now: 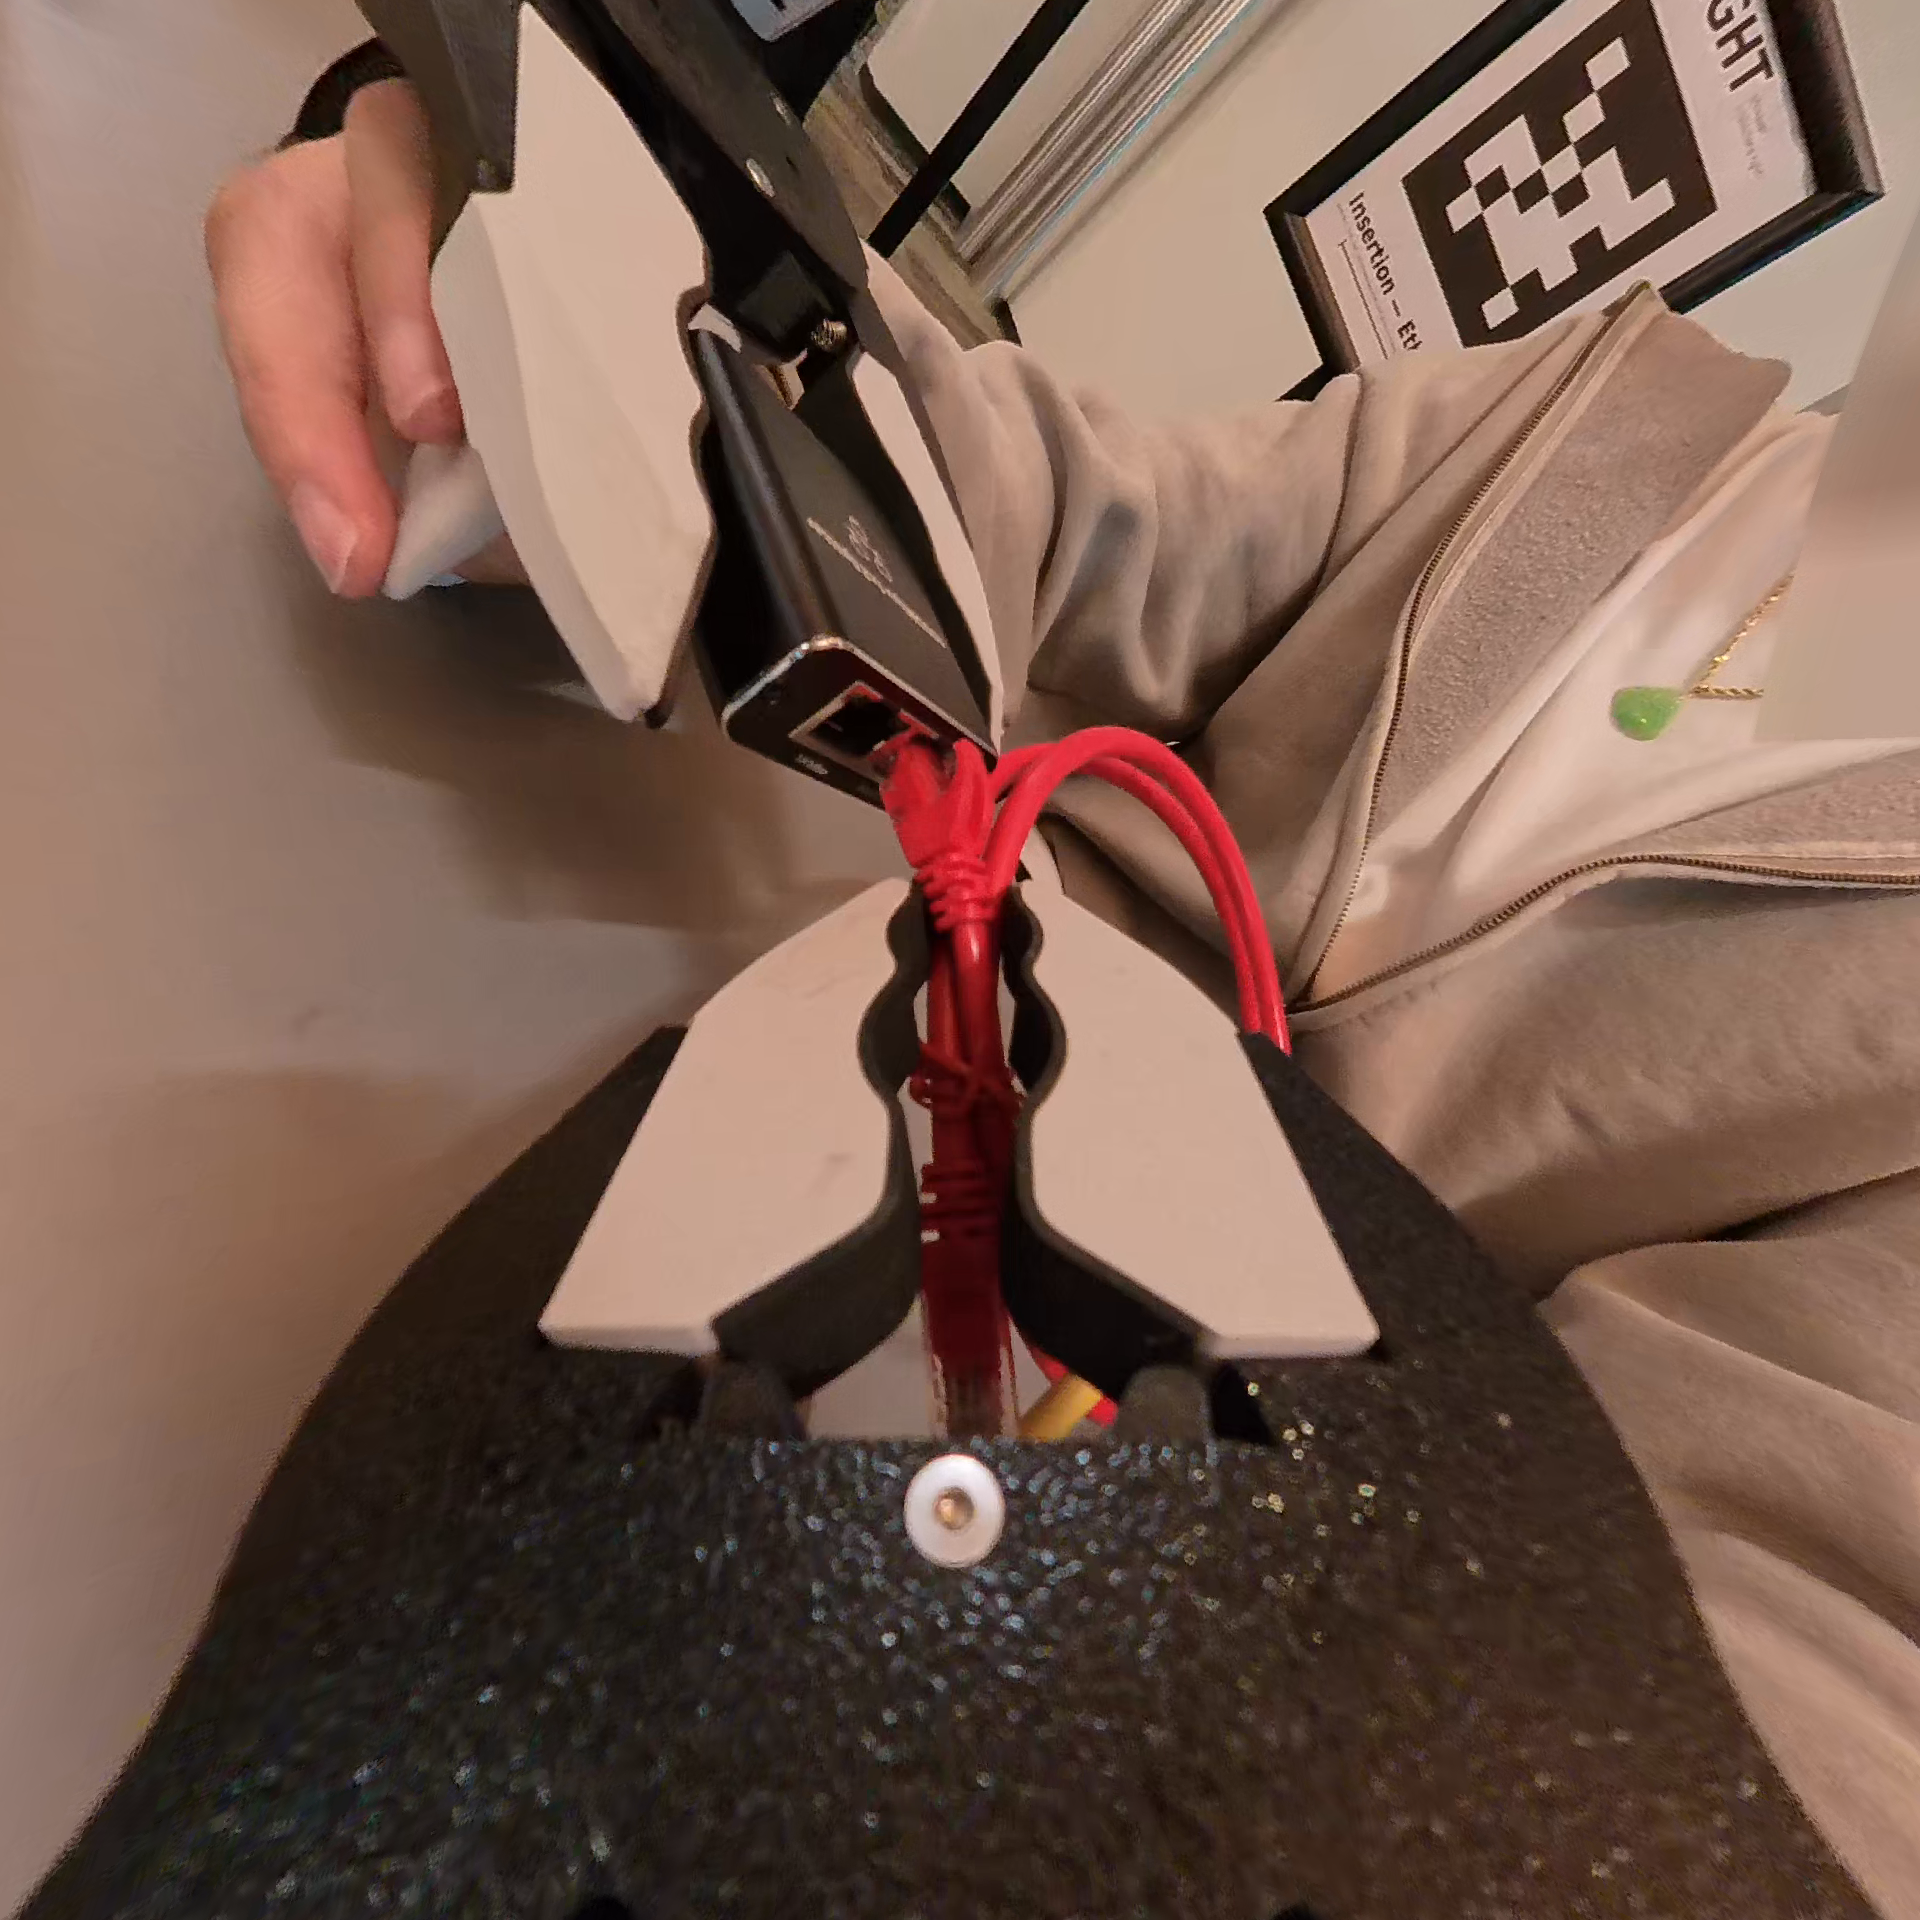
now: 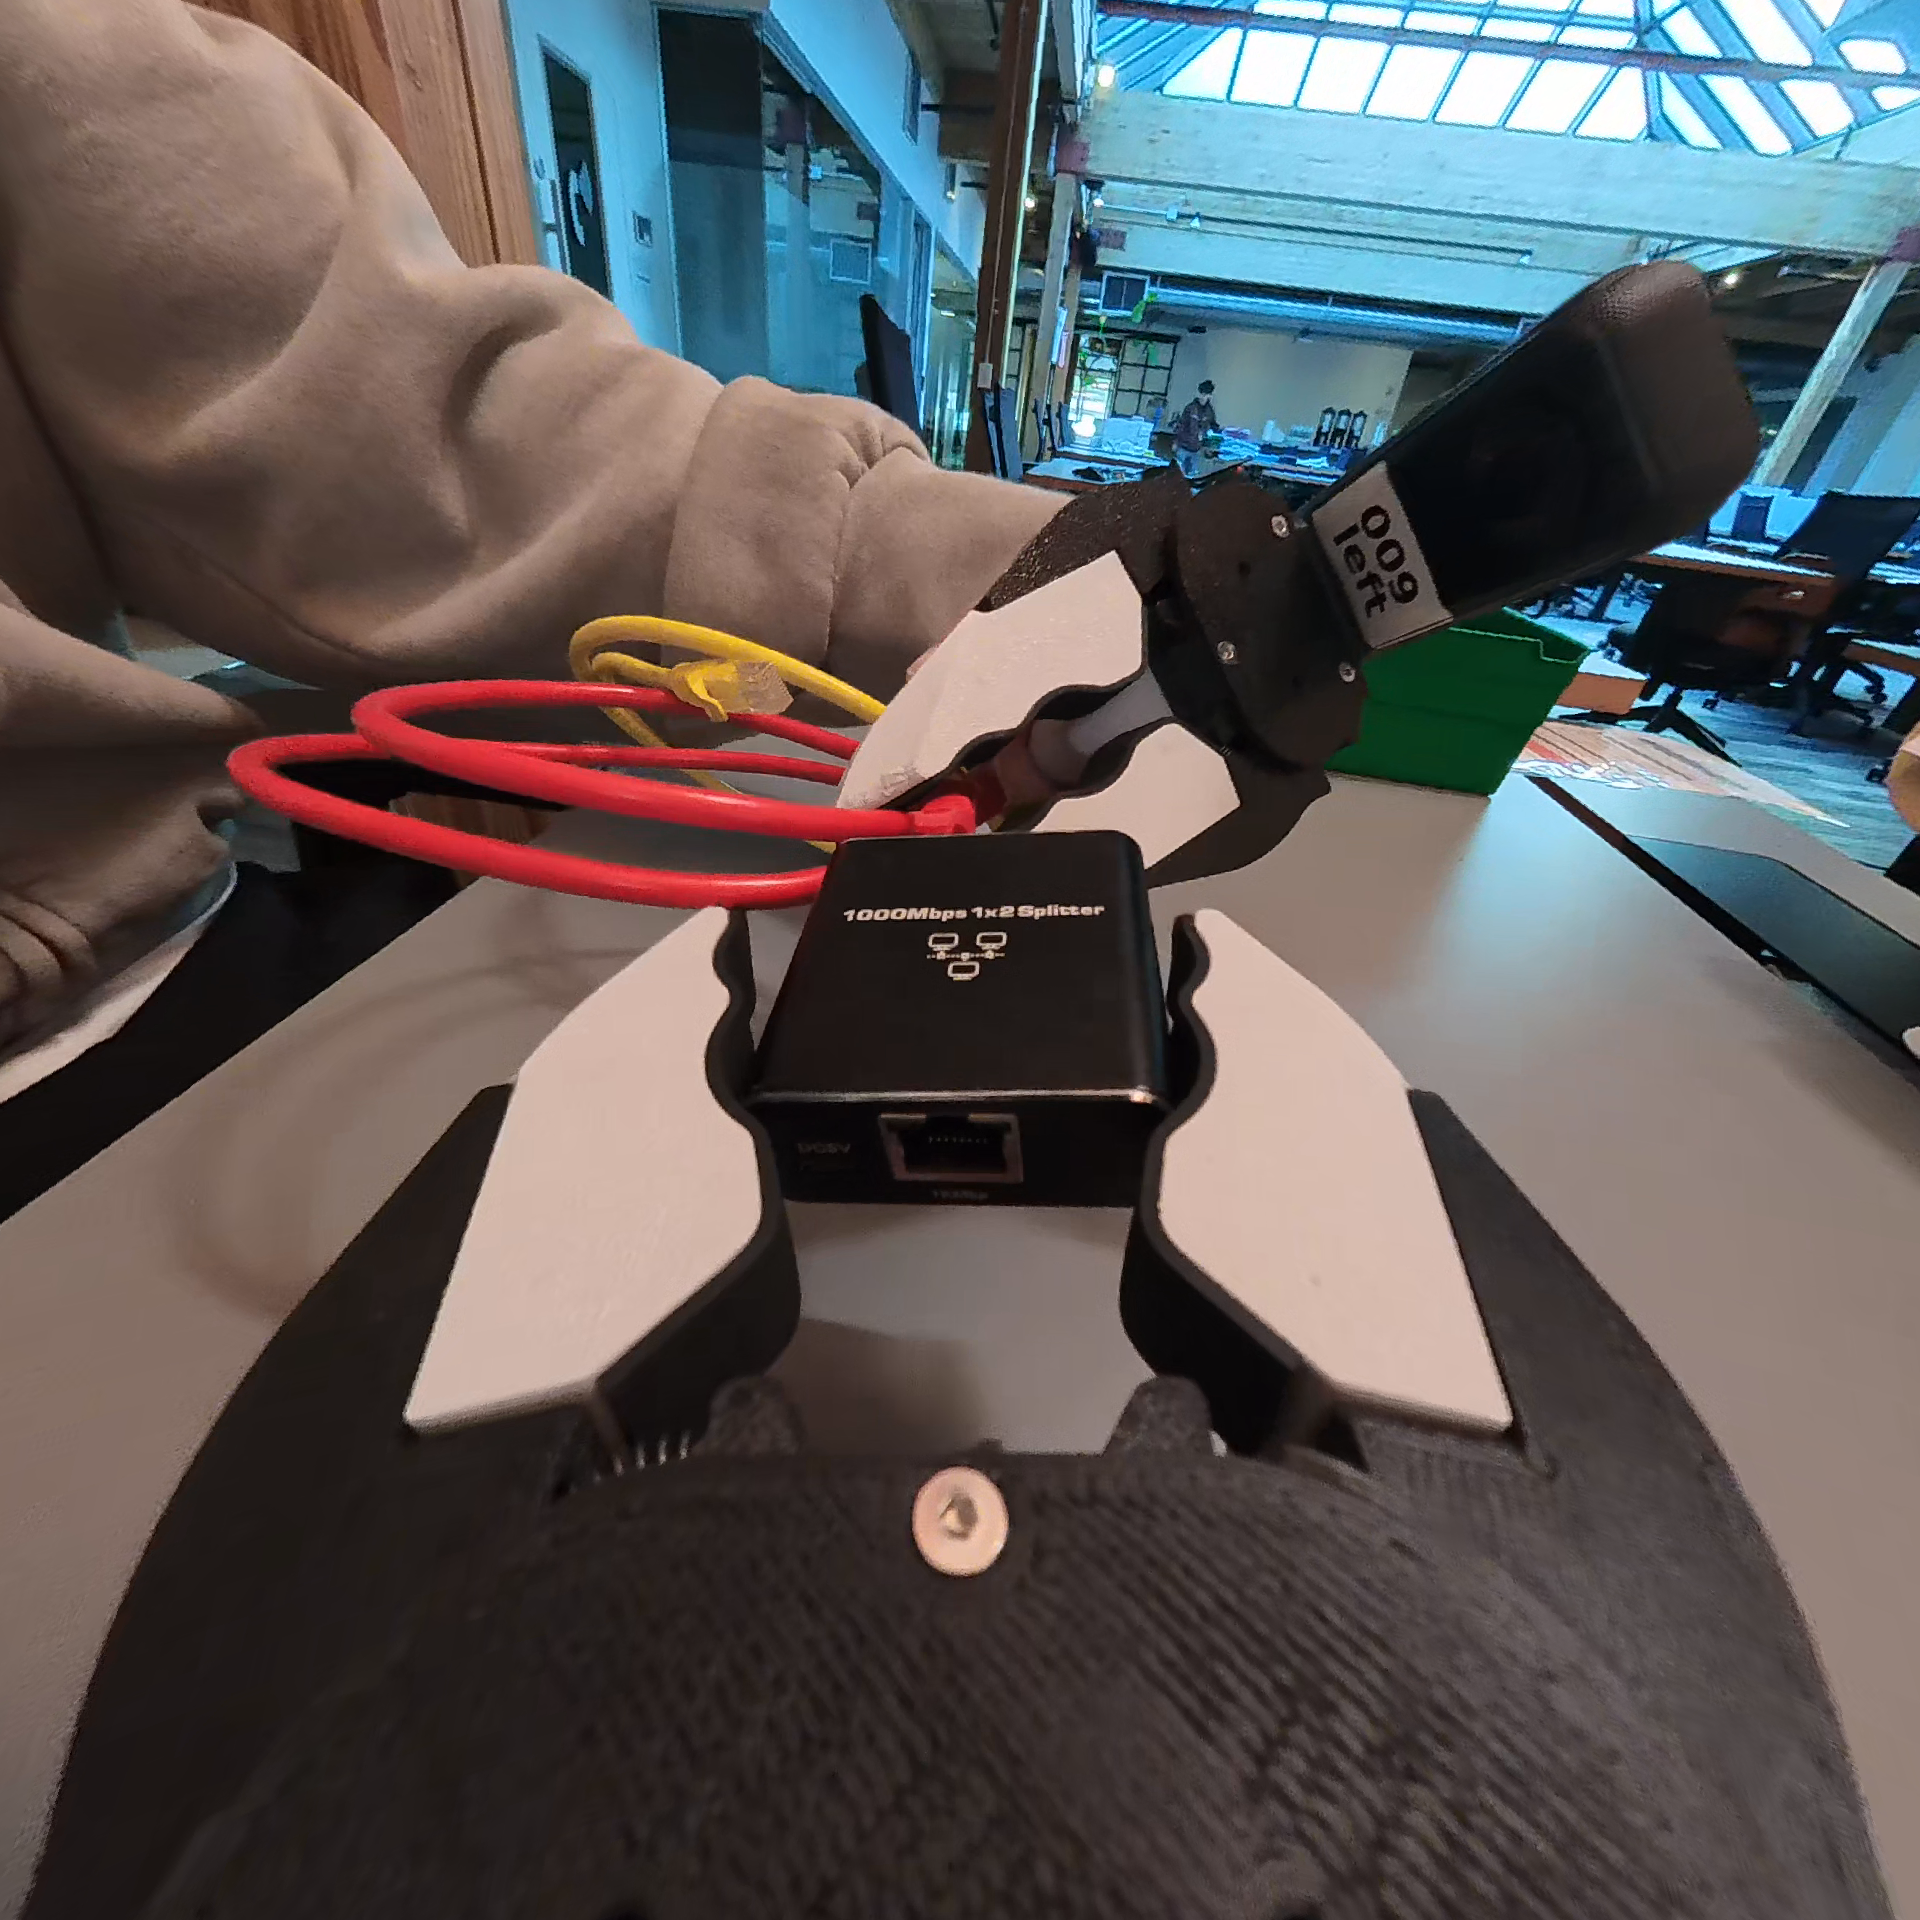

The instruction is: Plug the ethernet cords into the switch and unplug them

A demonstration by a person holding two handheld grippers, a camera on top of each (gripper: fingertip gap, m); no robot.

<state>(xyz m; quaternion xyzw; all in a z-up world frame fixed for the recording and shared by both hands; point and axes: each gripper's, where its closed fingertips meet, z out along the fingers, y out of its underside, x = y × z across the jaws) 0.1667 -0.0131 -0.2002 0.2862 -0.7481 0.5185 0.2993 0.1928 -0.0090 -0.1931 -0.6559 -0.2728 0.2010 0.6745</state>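
Observation:
My right gripper (image 2: 961, 935) is shut on the black switch (image 2: 961, 997) and holds it by its sides above the table. One port on its near end faces the camera and is empty. My left gripper (image 1: 961, 914) is shut on the red ethernet cord (image 1: 961, 997) just behind its plug (image 1: 925, 795). The plug's tip is at a port on the switch's far end (image 1: 831, 582); the port beside it is empty. How deep the plug sits I cannot tell. The red cord loops (image 2: 520, 790) hang to the left. A yellow cord (image 2: 717, 675) lies behind with its plug free.
A person's beige sleeve (image 2: 364, 416) reaches across on the left. The white table (image 2: 1507, 987) extends to the right, with a green bin (image 2: 1455, 707) at its far edge. A framed black-and-white marker sign (image 1: 1558, 177) stands behind the switch. The tips of both grippers are at nearly the same place.

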